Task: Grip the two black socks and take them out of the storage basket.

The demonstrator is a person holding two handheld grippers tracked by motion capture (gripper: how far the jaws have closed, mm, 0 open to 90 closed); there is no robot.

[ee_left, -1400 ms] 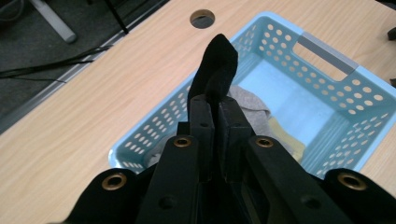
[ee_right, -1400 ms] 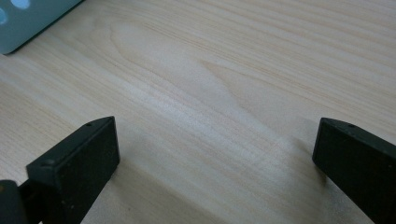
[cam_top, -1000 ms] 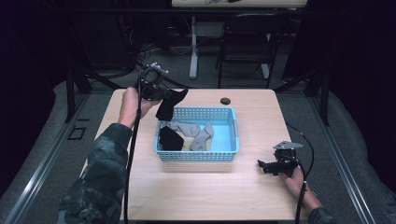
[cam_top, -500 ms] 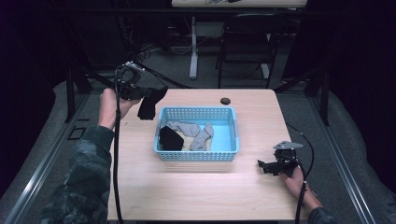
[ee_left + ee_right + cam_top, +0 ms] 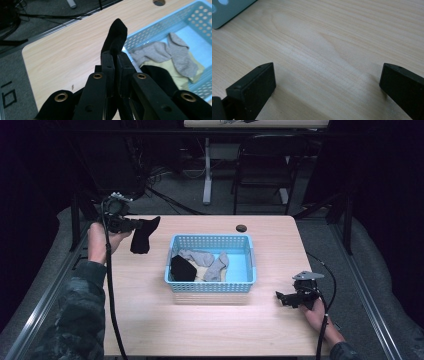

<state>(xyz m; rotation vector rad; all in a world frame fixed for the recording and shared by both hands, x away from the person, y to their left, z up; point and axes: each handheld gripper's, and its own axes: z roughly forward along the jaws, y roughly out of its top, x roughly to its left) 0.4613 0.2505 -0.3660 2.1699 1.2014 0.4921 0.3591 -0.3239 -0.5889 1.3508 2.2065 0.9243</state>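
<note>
Though half-hidden, black sock (image 5: 115, 35) (gripped).

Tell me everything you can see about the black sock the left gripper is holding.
The black sock is plain, dark and soft, apparently knit fabric, with no pattern visible. The left gripper has its jaws shut on it, pinching it partway along. In the high view it hangs down limp above the table's far left corner, outside the blue basket and left of it. In the left gripper view one end sticks out past the jaws while the rest droops beneath them. Whether it touches the table cannot be told.
</note>
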